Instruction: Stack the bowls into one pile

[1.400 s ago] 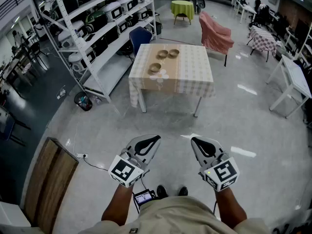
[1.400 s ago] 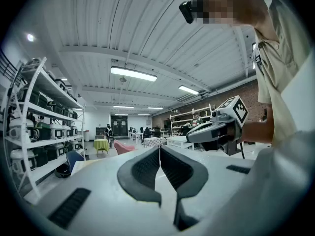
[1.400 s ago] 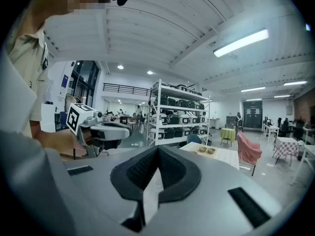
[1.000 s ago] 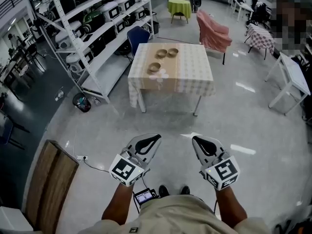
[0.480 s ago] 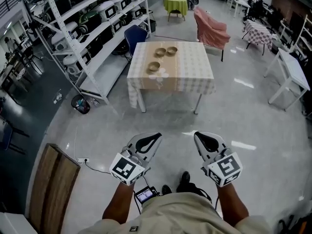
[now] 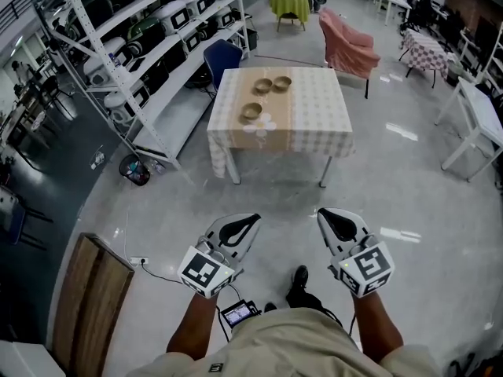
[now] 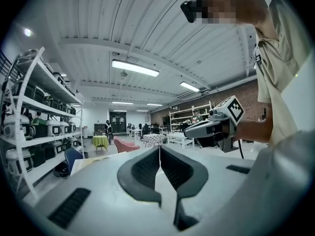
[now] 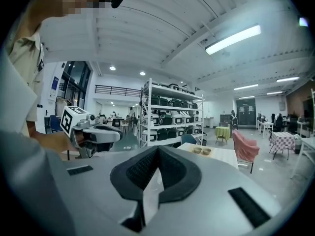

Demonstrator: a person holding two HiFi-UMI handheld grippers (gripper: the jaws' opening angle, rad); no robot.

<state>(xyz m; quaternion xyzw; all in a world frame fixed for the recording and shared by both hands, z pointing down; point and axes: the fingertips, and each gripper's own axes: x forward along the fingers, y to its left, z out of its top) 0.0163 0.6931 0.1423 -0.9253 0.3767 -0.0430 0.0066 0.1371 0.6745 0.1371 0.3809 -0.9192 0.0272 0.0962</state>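
Nearest to us, we are holding the left gripper point(image 6: 245, 225) and the right gripper point(image 6: 330, 218) side by side at waist height, both pointing out over the bare floor point(image 6: 377, 187). In the left gripper view the left gripper's fingers point(image 7: 142, 168) are pressing flat against each other, with nothing between them. In the right gripper view the right gripper's fingers point(image 8: 173, 173) are likewise pressing tight together and gripping nothing. Each gripper is showing in the other's view, level with it and apart from it.

Past the grippers, across a wide stretch of floor, a square tabletop point(image 6: 310, 120) under a checked cloth is standing well apart from both pairs of fingers. Three bowls are sitting on its left half. One bowl point(image 6: 251, 112) is lying alone, nearer to us. A second bowl point(image 6: 262, 86) and a third bowl point(image 6: 281, 82) are sitting just beside each other toward the far edge. None is resting inside another. In the head view the bowls are lying straight ahead, between the lines of the two grippers. In the right gripper view only the far pair is showing, beyond the fingertips and to their right.

Farther off, a shelving rack point(image 6: 149, 38) is running along the left, and a blue chair point(image 6: 224, 57) and a pink-draped chair point(image 6: 350, 49) are standing behind the tabletop.
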